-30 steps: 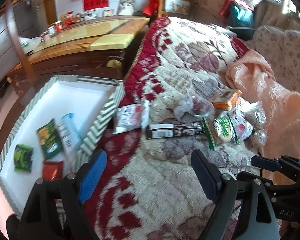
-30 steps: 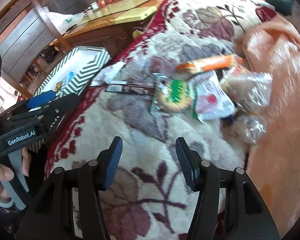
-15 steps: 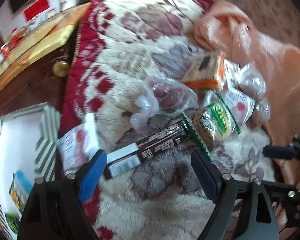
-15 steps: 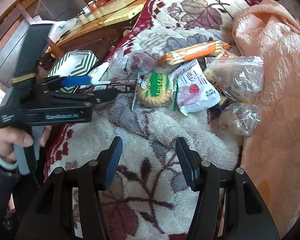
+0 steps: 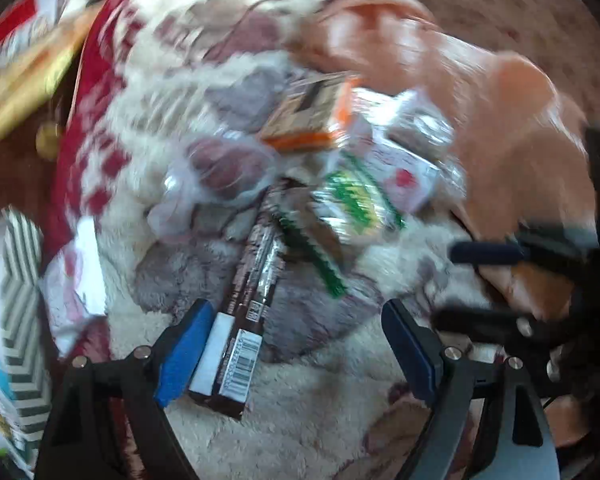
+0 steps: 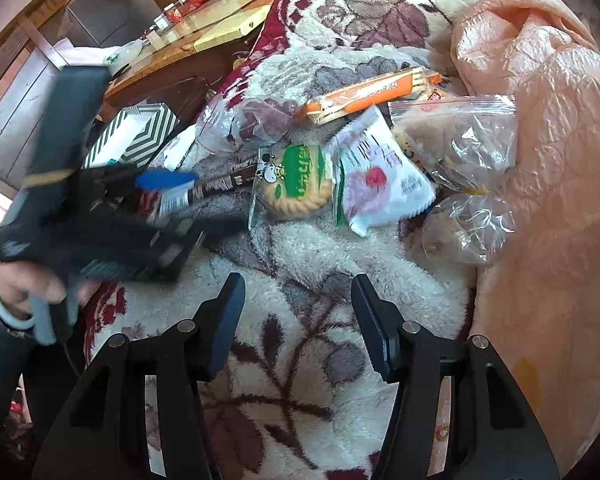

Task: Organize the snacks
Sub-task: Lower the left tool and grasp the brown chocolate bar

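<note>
A long dark-brown foil-wrapped snack bar (image 5: 247,312) with a white barcode end lies on the plush cream blanket with maroon leaf pattern (image 5: 300,412), in the lower centre of the left wrist view. The left tool (image 5: 296,346) now straddles its near end: the blue-padded left finger (image 5: 184,354) stands just beside the bar's white end, the right finger well apart, jaws wide open and gripping nothing. A second ago the same tool faced the white tray with the green chevron rim (image 5: 18,280), and the bar lay crosswise farther off; now the tray sits at the lower left edge of the frame, blurred.

Beyond the bar, toward the frame's centre, lie a round biscuit in clear film with a green label (image 6: 296,184), a white pillow-pack with a pink fruit print (image 6: 376,184), an orange flat cracker packet (image 6: 372,94), a clear crinkled bag of dark red fruit (image 6: 260,118) and two clear zip bags (image 6: 460,144). A peach quilted cover (image 6: 548,160) fills the right side.

The right tool (image 6: 298,324), at the lower centre of its own view, is partly open over bare blanket, holding nothing, much as before. A hand (image 6: 24,292) holds the left tool's grey handle at the left edge.
</note>
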